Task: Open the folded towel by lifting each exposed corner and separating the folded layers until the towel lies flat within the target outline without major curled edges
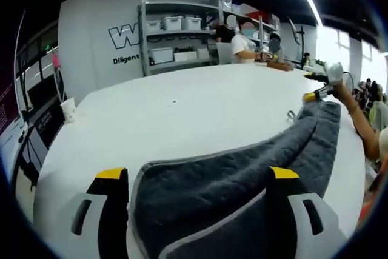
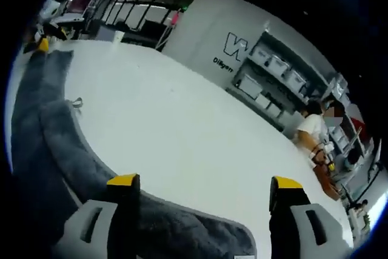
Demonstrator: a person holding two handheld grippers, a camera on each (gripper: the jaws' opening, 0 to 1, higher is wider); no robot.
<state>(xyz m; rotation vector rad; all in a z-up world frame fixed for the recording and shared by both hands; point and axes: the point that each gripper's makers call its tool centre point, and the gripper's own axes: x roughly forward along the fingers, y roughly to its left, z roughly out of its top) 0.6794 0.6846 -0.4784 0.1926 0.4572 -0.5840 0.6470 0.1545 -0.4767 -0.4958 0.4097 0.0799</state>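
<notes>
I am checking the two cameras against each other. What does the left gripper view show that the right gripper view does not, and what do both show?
Left gripper view alone: a paper cup at the table edge, and the right gripper at the towel's far end. Right gripper view alone: dark windows behind the table. Both: the grey towel on the white table, shelves with bins, and a person in white.
</notes>
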